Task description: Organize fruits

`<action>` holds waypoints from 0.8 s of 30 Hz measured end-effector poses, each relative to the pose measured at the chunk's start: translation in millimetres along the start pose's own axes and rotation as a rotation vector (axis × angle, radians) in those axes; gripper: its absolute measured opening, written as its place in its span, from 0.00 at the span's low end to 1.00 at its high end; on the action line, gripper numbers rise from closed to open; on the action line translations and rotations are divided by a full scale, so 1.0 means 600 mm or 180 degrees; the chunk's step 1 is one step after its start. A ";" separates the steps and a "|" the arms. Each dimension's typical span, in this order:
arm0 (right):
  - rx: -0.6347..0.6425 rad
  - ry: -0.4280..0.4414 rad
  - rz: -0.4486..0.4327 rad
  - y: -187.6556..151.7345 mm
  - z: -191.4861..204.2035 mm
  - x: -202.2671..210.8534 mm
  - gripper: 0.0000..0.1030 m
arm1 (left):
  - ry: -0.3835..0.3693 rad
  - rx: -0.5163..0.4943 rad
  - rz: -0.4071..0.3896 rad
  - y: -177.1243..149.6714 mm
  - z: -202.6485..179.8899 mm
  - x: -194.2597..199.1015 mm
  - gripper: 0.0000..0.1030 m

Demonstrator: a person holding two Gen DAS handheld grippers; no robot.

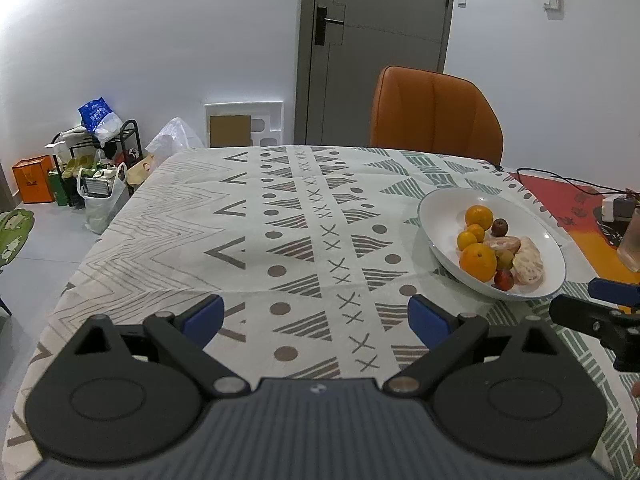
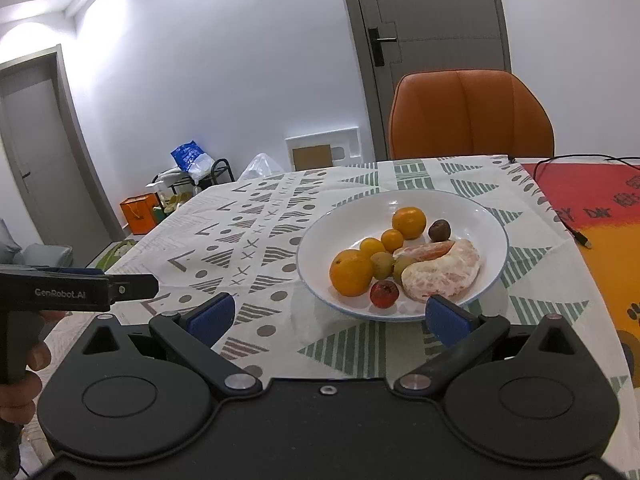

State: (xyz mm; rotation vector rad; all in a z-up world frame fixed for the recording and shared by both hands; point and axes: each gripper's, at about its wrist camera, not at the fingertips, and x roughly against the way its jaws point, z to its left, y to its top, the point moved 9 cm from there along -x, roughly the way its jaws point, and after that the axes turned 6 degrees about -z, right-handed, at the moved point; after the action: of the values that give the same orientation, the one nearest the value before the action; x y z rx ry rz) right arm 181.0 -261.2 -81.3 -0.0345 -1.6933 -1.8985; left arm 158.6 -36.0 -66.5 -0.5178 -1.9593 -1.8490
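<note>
Black grippers, blue fingers (image 2: 212, 314), silver screws

Each camera rides a hand-held gripper above the bench's (image 1: 160, 216) near edge, tilted down toward the far edge. The left view sits farther left; the right view sits close to the plate (image 2: 472, 208). Both share plate, chair (image 1: 436, 116) and door (image 2: 432, 40).

Four oranges (image 2: 351, 272), two peeled citrus pieces (image 2: 442, 276), one white plate (image 2: 480, 216)
</note>
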 end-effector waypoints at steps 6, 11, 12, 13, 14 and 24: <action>-0.0001 0.0018 -0.0006 -0.002 0.014 0.016 1.00 | 0.0024 0.0001 -0.0032 -0.004 0.009 0.023 0.95; -0.0019 0.0080 -0.0044 -0.001 0.027 0.029 1.00 | 0.0036 0.0036 -0.0053 -0.007 0.018 0.040 0.95; -0.0032 0.0087 -0.0041 -0.001 0.030 0.031 1.00 | 0.0032 0.0037 -0.0056 -0.007 0.019 0.043 0.95; -0.0042 0.0095 -0.0039 -0.001 0.032 0.032 1.00 | 0.0033 0.0037 -0.0055 -0.009 0.020 0.046 0.95; -0.0044 0.0105 -0.0038 -0.001 0.035 0.035 1.00 | 0.0034 0.0035 -0.0056 -0.009 0.021 0.049 0.95; 0.0000 0.0138 -0.0096 0.000 0.055 0.060 1.00 | 0.0041 0.0016 -0.0077 -0.019 0.031 0.074 0.95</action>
State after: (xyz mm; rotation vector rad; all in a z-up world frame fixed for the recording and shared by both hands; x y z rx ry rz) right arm 139.8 -245.7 -60.8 0.0321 -1.6736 -1.9076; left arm 114.1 -18.2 -53.8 -0.4815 -1.9697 -1.8571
